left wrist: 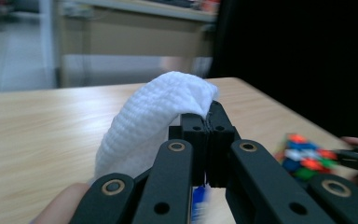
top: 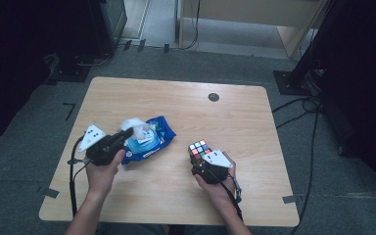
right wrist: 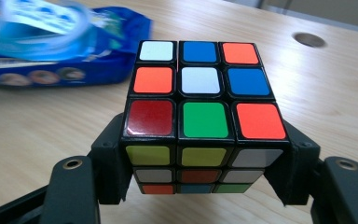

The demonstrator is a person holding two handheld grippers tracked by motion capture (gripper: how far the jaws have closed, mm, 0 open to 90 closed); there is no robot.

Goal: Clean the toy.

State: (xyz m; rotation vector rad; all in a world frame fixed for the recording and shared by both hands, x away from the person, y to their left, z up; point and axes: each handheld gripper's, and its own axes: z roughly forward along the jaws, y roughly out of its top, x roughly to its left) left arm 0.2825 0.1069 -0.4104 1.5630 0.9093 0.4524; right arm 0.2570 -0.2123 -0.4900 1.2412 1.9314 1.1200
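- left gripper (top: 125, 133) over left half of the light wooden desk (top: 235, 122), held from below by the person's left hand (top: 103, 171)
- its black fingers (left wrist: 200, 135) closed tight on a white textured wet wipe (left wrist: 144, 121); wipe arches up and over the left side of the fingers in the left gripper view
- in the high view the wipe (top: 134, 125) comes out of the top of a flat blue plastic wet-wipe pack (top: 152, 142), lying on the desk left of centre, just beside the left gripper
- round dark hole (top: 214, 97) in the desk near the far edge, right of centre
- multicoloured 3x3 puzzle cube (top: 199, 150) right of the pack, well apart from it, on the near right part of the desk
- right gripper (top: 199, 161), in the person's right hand (top: 218, 188), has the cube between its fingers (right wrist: 109, 163); fingers set wide, pressed on opposite side faces of the cube (right wrist: 200, 112)
- cube upright, white centre on top, blue pack (right wrist: 65, 51) behind it to the left in the right gripper view
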